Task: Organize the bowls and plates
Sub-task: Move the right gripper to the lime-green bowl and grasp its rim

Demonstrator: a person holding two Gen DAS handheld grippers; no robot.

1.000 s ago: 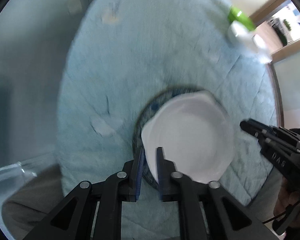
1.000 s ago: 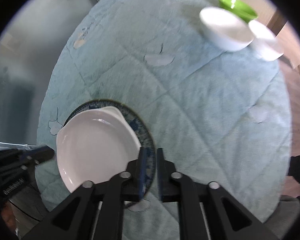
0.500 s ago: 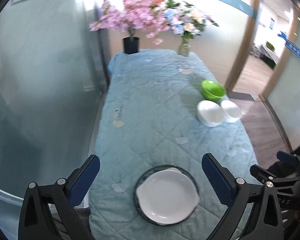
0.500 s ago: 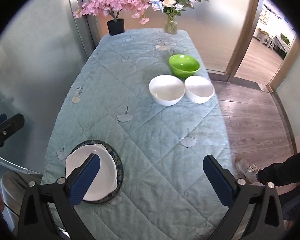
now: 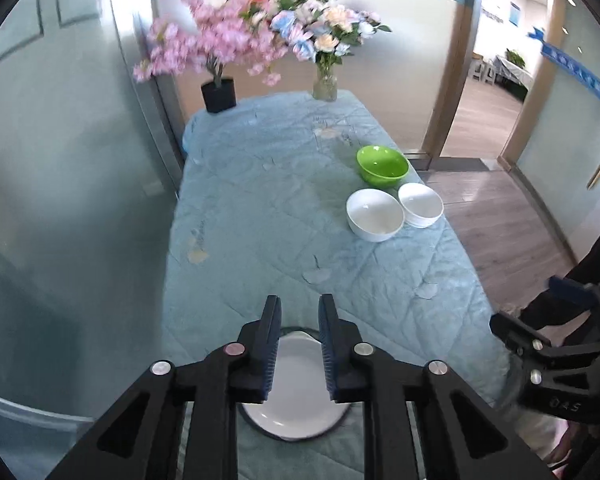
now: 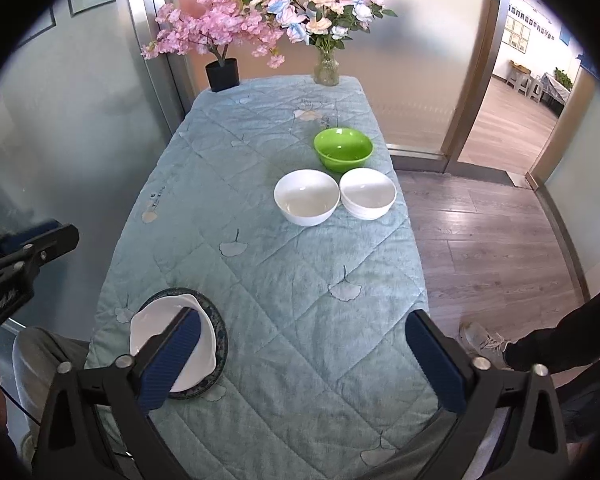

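A white plate (image 6: 156, 322) lies on a dark blue-rimmed plate (image 6: 219, 340) at the table's near left; in the left wrist view the white plate (image 5: 298, 392) shows under my fingers. A green bowl (image 6: 343, 148), a white bowl (image 6: 306, 197) and stacked white bowls (image 6: 367, 193) stand at the far right; they show in the left wrist view too (image 5: 382, 165) (image 5: 374, 214) (image 5: 420, 204). My left gripper (image 5: 299, 312) is nearly shut and empty above the plates. My right gripper (image 6: 302, 340) is wide open and empty over the near table.
The table (image 6: 260, 152) has a light blue quilted cloth. A black pot of pink blossoms (image 6: 222, 74) and a glass vase of flowers (image 6: 326, 70) stand at the far end. A glass wall runs along the left, wooden floor on the right.
Both grippers pulled up and back from the plates and opened. The left gripper has since closed again to a narrow gap; the right stays wide open.
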